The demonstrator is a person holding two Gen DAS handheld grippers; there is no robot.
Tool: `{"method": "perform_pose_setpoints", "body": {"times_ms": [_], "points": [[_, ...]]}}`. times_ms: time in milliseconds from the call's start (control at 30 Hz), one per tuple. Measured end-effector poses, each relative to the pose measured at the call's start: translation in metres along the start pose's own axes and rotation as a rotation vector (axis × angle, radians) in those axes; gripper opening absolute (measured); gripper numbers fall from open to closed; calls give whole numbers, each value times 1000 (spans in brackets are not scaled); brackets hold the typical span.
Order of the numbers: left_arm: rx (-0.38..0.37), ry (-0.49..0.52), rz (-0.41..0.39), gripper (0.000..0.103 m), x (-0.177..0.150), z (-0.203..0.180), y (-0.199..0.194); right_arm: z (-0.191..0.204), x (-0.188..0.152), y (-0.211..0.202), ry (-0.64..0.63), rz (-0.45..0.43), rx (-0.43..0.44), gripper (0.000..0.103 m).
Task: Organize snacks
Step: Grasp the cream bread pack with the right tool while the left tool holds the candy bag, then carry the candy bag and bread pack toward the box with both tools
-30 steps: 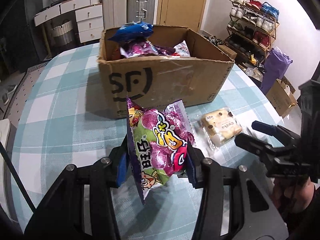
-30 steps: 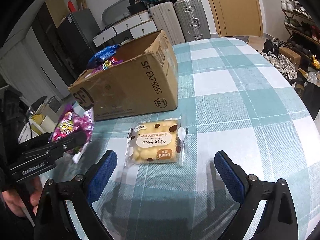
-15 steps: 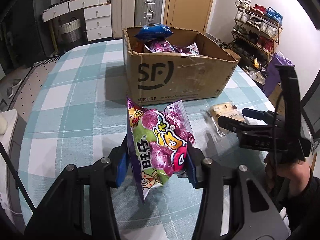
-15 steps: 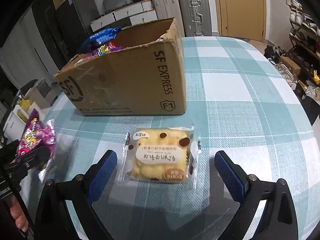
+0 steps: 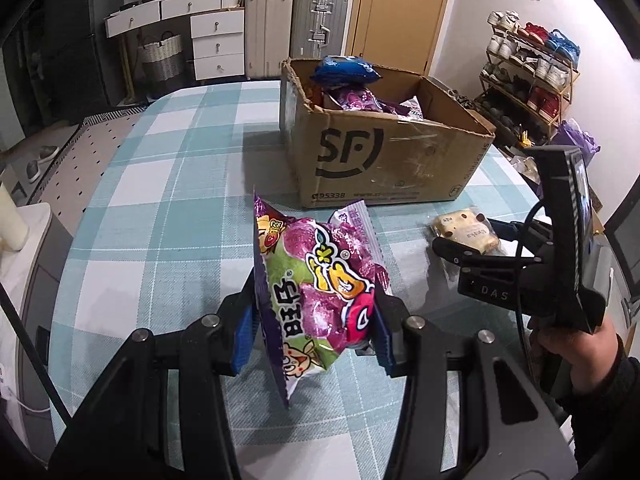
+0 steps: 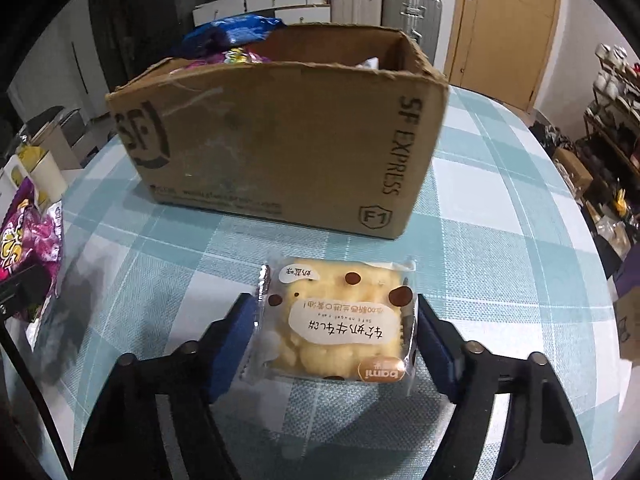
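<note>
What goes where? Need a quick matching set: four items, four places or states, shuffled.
1. purple-green candy bag
2. yellow cake in clear wrapper
3. blue snack bag
4. brown cardboard box

A. standing on the checked tablecloth
B. flat on the cloth, right gripper closing around it
C. clamped upright in left gripper
D. topping the box's pile

Pairs: 1-C, 2-B, 3-D, 4-A

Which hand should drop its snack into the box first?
Left. The left gripper is already shut on the purple candy bag and holds it off the table. The right gripper is only now closing around the yellow cake packet, which lies on the tablecloth before the cardboard box.
</note>
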State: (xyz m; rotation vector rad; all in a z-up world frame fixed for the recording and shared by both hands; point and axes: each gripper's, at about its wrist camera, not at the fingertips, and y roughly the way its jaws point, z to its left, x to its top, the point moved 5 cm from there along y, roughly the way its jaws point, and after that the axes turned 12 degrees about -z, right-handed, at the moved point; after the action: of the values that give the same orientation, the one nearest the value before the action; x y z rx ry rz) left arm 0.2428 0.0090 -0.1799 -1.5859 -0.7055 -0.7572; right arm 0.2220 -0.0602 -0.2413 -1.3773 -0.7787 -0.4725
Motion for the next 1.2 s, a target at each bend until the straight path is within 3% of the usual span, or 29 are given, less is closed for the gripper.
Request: {"method": "perform_pose_setpoints", "body": {"times_ms": [133, 533, 867, 1200], "points": [[2, -2, -7, 45, 1, 1, -8, 2, 0, 0, -16, -6, 18, 63], [9, 11, -9, 45, 3, 0, -18, 7, 2, -16, 29, -27, 104, 62], [0, 13, -1, 45, -2, -7, -21, 15, 9, -50, 76, -79, 262, 62], [-24, 24, -21, 45, 18, -17, -22, 16, 29, -86, 87, -158, 284, 62]]}}
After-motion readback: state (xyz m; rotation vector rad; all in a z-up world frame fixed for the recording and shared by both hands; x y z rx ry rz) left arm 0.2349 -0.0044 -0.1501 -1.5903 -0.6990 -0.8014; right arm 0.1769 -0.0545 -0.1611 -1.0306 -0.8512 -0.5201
